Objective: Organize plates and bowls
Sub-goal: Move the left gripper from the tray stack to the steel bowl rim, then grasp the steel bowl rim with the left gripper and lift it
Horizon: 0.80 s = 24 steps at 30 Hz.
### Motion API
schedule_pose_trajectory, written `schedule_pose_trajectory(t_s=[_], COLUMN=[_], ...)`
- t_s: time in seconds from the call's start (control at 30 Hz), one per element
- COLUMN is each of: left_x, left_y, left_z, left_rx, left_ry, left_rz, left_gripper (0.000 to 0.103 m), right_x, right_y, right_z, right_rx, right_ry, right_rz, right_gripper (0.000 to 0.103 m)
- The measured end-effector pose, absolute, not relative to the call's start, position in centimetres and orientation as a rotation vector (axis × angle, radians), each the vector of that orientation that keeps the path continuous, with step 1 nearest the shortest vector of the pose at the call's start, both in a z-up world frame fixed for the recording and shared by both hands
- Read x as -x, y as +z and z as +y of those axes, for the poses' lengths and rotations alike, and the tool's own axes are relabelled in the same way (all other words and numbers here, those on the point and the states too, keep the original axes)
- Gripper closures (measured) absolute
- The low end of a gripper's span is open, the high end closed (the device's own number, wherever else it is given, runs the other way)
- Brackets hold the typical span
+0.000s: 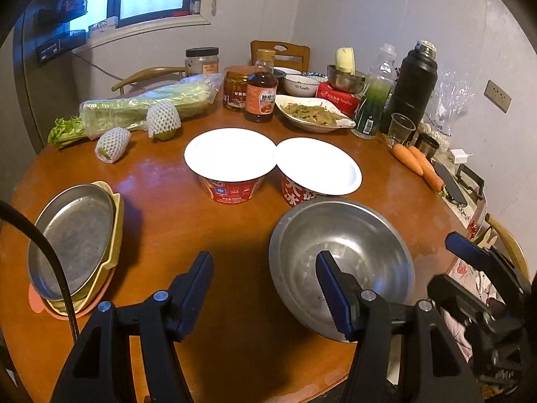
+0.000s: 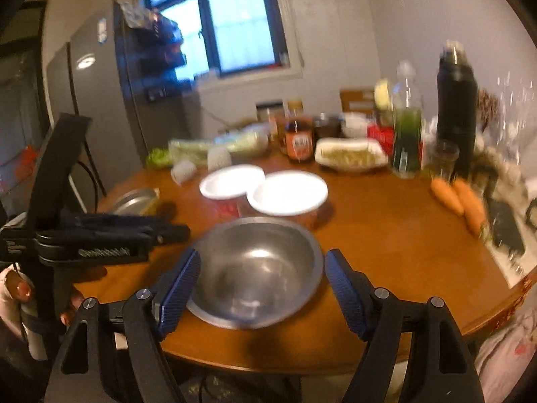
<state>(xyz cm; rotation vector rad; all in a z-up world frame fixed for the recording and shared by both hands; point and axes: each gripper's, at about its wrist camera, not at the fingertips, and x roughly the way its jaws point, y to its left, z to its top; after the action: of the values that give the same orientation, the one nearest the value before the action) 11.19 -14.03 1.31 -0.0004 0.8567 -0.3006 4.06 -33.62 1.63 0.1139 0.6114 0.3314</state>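
Observation:
A steel bowl [image 1: 342,252] sits empty on the round wooden table [image 1: 235,221] near its front edge; it also shows in the right wrist view [image 2: 258,265]. A steel plate [image 1: 74,235] lies stacked on a yellow dish and a pink plate at the left. My left gripper [image 1: 265,295] is open, its right finger over the bowl's near rim. My right gripper [image 2: 261,292] is open, its fingers on either side of the bowl, low over the table edge. The right gripper also shows at the far right of the left wrist view [image 1: 483,268].
Two lidded instant-noodle bowls [image 1: 231,164] [image 1: 317,171] stand mid-table. Behind are celery [image 1: 144,107], netted fruit, jars, a sauce bottle [image 1: 261,90], a dish of food [image 1: 312,114], small bowls, a black thermos [image 1: 412,87] and carrots [image 1: 419,164].

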Motion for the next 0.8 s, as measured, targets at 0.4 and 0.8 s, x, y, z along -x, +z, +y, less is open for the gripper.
schedule_pose_trajectory(t_s=[0.4, 0.8], left_x=[-13.1, -14.2], left_y=[-1.0, -2.8], left_z=[-15.0, -15.9], left_rx=[-0.004, -0.021], left_ry=[-0.297, -0.31], left_rz=[0.912, 0.945], left_gripper=[0.04, 0.04], right_x=[-8.1, -9.9], right_y=[-1.3, -3.0], right_z=[-35.6, -34.2], right_rx=[-0.124, -0.084], right_ry=[0.255, 0.28], right_rz=[0.779, 0.816], right_gripper=[0.027, 0.06])
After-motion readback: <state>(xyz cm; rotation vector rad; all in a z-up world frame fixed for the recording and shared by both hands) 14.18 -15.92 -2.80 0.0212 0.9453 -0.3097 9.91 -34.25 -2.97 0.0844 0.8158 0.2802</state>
